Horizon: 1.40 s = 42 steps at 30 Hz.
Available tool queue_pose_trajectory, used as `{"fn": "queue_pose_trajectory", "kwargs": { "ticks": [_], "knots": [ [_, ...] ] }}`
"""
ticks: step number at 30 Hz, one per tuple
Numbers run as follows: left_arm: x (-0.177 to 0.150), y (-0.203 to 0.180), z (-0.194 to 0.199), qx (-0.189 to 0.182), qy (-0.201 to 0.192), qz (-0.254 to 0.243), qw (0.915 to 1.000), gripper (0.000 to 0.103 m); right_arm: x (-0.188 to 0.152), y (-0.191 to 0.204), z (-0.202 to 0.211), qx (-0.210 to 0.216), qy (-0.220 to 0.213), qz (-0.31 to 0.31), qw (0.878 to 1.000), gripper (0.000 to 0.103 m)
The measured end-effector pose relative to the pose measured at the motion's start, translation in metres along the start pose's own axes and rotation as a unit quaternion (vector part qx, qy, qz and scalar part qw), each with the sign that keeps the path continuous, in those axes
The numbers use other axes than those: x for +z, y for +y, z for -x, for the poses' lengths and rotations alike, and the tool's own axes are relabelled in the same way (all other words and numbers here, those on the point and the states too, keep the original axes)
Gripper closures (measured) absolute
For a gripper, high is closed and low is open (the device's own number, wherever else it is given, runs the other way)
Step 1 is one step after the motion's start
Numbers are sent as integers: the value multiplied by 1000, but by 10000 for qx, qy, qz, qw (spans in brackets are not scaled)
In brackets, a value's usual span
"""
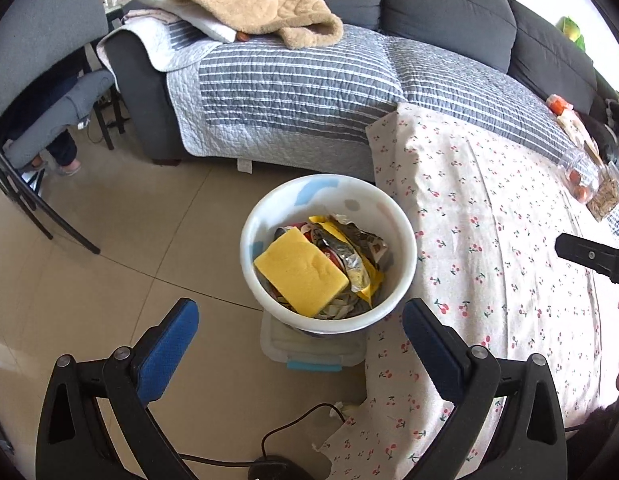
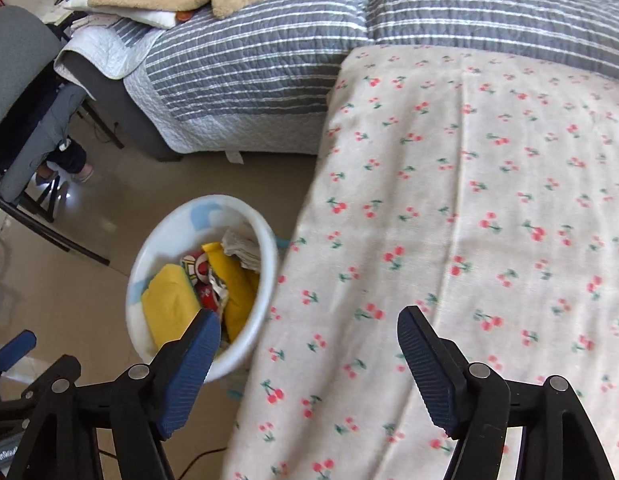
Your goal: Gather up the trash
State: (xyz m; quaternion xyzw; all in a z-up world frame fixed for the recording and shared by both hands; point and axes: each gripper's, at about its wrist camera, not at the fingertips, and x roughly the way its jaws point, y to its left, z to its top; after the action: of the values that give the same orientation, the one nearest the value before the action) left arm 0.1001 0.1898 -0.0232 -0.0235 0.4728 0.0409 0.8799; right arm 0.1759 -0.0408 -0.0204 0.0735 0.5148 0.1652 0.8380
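A white trash bin (image 1: 337,196) stands on the floor against the table's corner, on top of a clear plastic box (image 1: 309,350). Inside lie a yellow sponge (image 1: 301,272), crumpled foil wrappers (image 1: 349,252) and a yellow packet. My left gripper (image 1: 301,320) hangs open just above the bin's near rim, with nothing between its blue pads. In the right wrist view the bin (image 2: 177,232) is at lower left, with white tissue (image 2: 241,246) on top of the trash. My right gripper (image 2: 309,324) is open and empty, over the edge of the cherry-print tablecloth (image 2: 469,200) beside the bin.
A grey sofa with a striped quilt (image 1: 289,88) and a beige blanket (image 1: 249,4) lies behind the bin. A grey chair (image 1: 41,60) and a person's legs are at left. A jar of tomatoes (image 1: 579,176) sits on the table's far right. A black cable (image 1: 293,428) runs over the floor.
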Motion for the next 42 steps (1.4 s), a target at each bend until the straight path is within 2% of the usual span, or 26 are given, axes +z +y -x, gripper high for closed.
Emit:
{"fn": "queue_pose_trajectory", "kwargs": {
  "ticks": [8, 11, 15, 18, 25, 33, 42],
  "knots": [
    [-19, -44, 27, -9, -151, -262, 9995, 0, -44, -47, 78, -544, -375, -64, 9978, 17],
    [-31, -55, 39, -91, -113, -198, 9997, 0, -63, -59, 102, -820, -475, -53, 9955, 14],
    [-51, -71, 59, -134, -321, -242, 9991, 0, -94, -69, 130, -1189, -676, 0, 9906, 8],
    [-69, -81, 70, -8, -494, -239, 9985, 0, -118, -75, 146, -1443, -862, -70, 9858, 1],
    [-89, -102, 80, 123, -705, -444, 9964, 0, -170, -93, 174, -1965, -1334, -205, 9712, 1],
    [-90, -105, 85, 40, -844, -405, 9956, 0, -177, -105, 186, -2294, -1659, -242, 9588, 1],
    [-91, -108, 82, -63, -770, -443, 9960, 0, -177, -101, 184, -2291, -1716, -214, 9579, 1]
  ]
}}
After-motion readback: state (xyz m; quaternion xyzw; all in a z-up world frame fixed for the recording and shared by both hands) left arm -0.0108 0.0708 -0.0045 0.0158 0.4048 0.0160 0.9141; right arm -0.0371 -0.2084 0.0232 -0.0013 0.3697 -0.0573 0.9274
